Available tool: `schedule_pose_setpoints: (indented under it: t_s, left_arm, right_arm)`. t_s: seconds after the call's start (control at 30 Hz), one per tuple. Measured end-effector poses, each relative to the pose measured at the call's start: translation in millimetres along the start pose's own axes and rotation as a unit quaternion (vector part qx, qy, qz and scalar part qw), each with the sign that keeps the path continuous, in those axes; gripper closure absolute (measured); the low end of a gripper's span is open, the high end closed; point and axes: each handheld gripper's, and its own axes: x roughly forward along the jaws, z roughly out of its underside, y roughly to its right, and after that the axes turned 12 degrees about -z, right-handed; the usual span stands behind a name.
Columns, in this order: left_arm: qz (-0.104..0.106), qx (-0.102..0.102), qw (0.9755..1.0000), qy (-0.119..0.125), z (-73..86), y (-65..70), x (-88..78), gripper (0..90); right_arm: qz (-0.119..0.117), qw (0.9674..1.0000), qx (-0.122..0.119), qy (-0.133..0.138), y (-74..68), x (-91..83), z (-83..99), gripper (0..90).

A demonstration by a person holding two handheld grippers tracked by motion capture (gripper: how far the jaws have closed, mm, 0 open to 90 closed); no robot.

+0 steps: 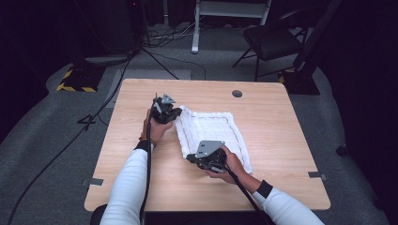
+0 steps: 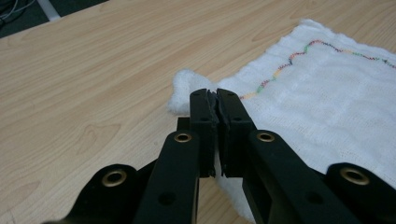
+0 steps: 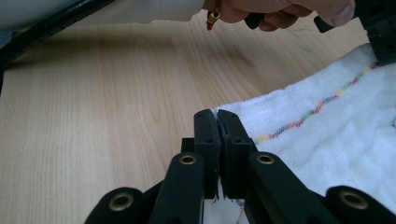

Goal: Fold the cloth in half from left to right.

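Note:
A white towel (image 1: 213, 131) with a coloured stitched line lies flat on the wooden table (image 1: 281, 145), a little left of its middle. My left gripper (image 1: 177, 112) is at the towel's far left corner, jaws shut on the towel (image 2: 327, 98) edge, and the corner bunches up just past the tips of the left gripper (image 2: 215, 93). My right gripper (image 1: 189, 157) is at the near left corner. In the right gripper view the right gripper (image 3: 215, 114) is shut, with the towel (image 3: 336, 140) edge pinched between its pads and slightly lifted.
A round hole (image 1: 237, 93) sits near the table's far edge. Beyond the table are a folding chair (image 1: 272, 40), floor cables (image 1: 159, 56) and a yellow-and-black striped base (image 1: 75, 82). The other hand (image 3: 280, 11) shows at the top of the right gripper view.

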Motion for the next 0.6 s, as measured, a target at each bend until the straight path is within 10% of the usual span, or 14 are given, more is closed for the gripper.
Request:
schedule_pose_setpoints:
  t_s: [0.6]
  left_arm:
    - [0.009, 0.059, 0.9979, 0.023, -57.3, 66.3, 23.8, 85.9]
  right_arm:
    - [0.056, 0.9969, 0.052, 0.020, 7.2, -71.7, 45.2, 87.5]
